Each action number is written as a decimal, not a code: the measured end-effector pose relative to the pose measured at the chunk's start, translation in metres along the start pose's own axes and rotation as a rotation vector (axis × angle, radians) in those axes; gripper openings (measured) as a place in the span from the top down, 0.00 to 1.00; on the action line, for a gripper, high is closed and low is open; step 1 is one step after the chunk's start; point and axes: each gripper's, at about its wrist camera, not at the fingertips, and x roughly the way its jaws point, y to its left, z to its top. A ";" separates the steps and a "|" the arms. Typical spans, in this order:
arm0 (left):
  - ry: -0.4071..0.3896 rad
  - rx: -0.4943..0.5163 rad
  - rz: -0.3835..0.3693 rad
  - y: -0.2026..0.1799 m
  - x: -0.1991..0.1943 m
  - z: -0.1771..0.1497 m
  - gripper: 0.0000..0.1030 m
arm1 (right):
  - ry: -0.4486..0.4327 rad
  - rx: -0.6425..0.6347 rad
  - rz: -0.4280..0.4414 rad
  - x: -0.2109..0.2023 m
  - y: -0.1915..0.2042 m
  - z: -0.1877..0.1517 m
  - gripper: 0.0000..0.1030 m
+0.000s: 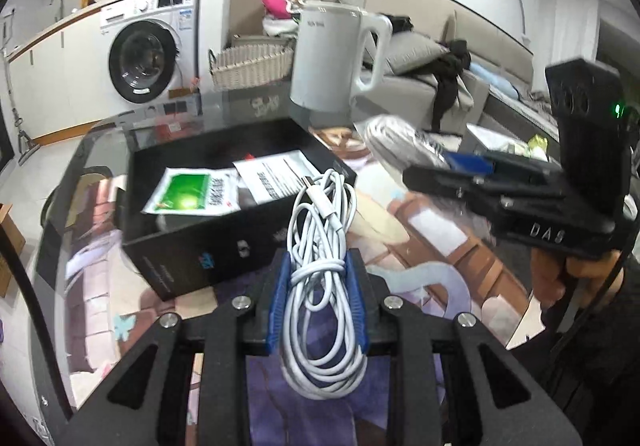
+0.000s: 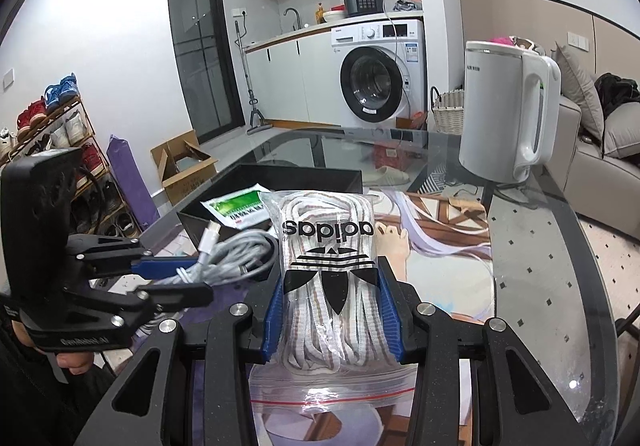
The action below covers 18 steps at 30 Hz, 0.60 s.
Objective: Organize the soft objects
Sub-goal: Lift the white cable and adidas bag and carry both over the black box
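Above the glass table (image 2: 532, 246), a coiled white cable (image 1: 320, 246) was clamped between the pads of the left gripper (image 1: 318, 286), near the open black box (image 1: 224, 206). A bag of laces (image 2: 330, 278) was pinched by the right gripper (image 2: 330, 306), just beside the cable. Loose cable loops could be snagged on the box wall, or the slick bag let slip, and the kettle (image 2: 508, 110) could be knocked.

White cable (image 1: 320, 246), black box (image 1: 224, 206), white-and-tan striped laces (image 2: 332, 286)
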 end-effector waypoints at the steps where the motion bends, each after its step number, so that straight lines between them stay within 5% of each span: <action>1: -0.017 -0.007 0.003 0.002 -0.004 0.001 0.75 | -0.007 0.000 0.000 -0.001 0.002 0.002 0.60; 18: -0.128 -0.107 0.096 0.041 -0.020 0.030 0.75 | -0.046 0.001 0.012 0.024 0.022 0.039 0.60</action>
